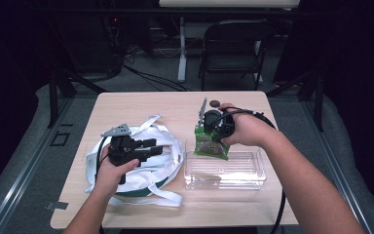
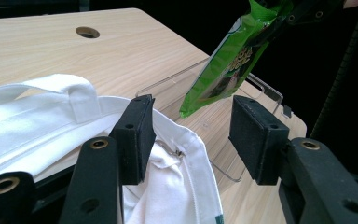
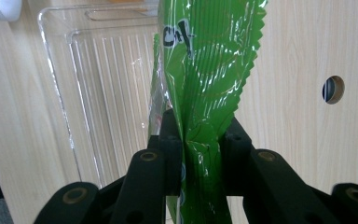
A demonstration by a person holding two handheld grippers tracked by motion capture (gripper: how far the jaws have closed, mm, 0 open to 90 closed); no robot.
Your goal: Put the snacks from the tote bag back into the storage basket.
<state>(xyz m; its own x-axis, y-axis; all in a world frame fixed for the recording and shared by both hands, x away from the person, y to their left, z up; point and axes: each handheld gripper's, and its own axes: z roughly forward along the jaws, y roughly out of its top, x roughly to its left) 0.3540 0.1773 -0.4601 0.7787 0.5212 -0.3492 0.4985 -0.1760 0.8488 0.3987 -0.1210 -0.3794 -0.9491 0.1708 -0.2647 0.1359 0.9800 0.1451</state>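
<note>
A green snack packet [image 1: 212, 146] hangs upright from my right gripper [image 1: 209, 127], which is shut on its top edge. The packet's lower end dips into a clear plastic tray [image 1: 243, 178] on the right half of the table. In the right gripper view the pads pinch the crinkled packet [image 3: 209, 60] above the ribbed tray [image 3: 102, 93]. My left gripper [image 1: 153, 146] lies level over a white cloth bag [image 1: 168, 141] at the left, jaws open. In the left gripper view the bag's rim [image 2: 186, 149] sits between the pads, against the left pad [image 2: 135, 135] only, and the packet [image 2: 228, 65] hangs beyond.
The wooden table [image 1: 141, 105] has a round cable hole [image 1: 215, 103] near its far edge, just behind my right hand. The bag's long white straps [image 1: 146, 197] trail toward the front edge. A black folding chair [image 1: 233, 44] stands behind the table.
</note>
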